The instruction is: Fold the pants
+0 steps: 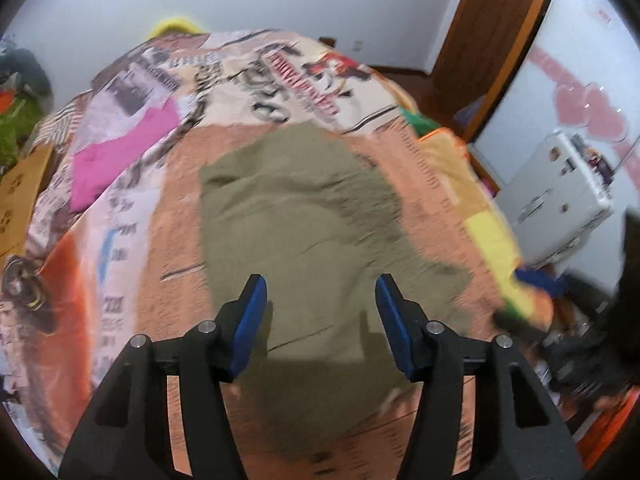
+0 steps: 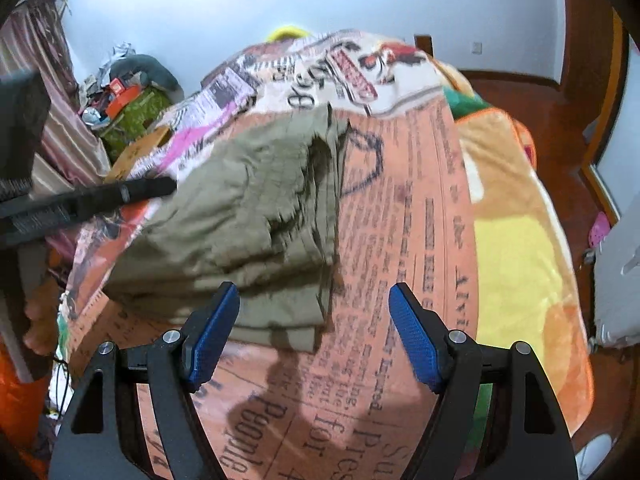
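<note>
Folded pants [image 2: 248,208] lie on the bed [image 2: 400,240].
Left gripper [image 1: 318,304] and right gripper [image 2: 314,314] are both apart, empty; a careless touch could undo the loose folds.

The bedspread [image 2: 400,240] is printed like an old newspaper. Just below the right gripper [image 2: 314,344], big upside-down headline words read "People", "for" and "Pres"; the smaller print blurs.
</note>
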`<state>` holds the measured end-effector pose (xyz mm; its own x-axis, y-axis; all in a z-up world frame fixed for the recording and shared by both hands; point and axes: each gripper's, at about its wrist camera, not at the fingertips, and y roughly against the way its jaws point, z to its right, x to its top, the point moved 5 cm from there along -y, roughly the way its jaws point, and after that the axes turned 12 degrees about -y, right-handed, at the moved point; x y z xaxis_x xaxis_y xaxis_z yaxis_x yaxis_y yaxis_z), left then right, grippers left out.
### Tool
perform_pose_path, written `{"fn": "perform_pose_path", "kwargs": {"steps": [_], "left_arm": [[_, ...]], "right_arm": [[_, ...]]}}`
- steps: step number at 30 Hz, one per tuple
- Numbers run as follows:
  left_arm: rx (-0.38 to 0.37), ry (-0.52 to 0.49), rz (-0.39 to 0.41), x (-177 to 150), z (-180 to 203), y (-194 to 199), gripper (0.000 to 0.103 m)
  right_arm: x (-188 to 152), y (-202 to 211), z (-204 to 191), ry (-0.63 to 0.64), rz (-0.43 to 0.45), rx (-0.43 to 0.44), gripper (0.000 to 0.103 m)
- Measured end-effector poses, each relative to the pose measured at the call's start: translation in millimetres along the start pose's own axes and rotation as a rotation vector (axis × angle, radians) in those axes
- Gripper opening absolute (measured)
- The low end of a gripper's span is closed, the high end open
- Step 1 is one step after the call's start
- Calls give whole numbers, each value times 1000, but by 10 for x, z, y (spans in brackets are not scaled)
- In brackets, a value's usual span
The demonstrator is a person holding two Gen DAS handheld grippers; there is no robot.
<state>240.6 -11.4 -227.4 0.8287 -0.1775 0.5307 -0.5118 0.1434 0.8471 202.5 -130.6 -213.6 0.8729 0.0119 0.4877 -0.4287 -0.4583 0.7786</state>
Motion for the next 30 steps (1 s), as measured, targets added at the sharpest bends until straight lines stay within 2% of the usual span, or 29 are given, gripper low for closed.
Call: {"fn": "perform_pose_path", "kwargs": {"steps": [5,7,10,15,19,23,27,30], "left_arm": [[71,-14,-57,-315,-167,-124,57],[101,-28,-74,-421,-208,-175,62],[115,-39,-66,-527,-234,-187,68],[129,-67,-45,-558,-249,-99,70],[166,-90,-32,-488,-338,-23,70],[235,-88,-14,-298,-589,-6,71],[244,-49,4,-19,-901,-83,77],[236,-31,-5,235,-1129,-240,78]], "right_arm": [[159,-56,-158,41,31,-4,74],[184,-133,-228,42,21,10,74],[162,-222,-300,38,-1,42,74],[62,-440,-275,27,-35,-5,74],[-52,-497,-164,-4,-62,11,74],[-118,-515,-102,-19,-68,18,76],[-126,-512,-88,-27,-70,26,77],[-124,-508,-86,-32,-71,28,78]]}}
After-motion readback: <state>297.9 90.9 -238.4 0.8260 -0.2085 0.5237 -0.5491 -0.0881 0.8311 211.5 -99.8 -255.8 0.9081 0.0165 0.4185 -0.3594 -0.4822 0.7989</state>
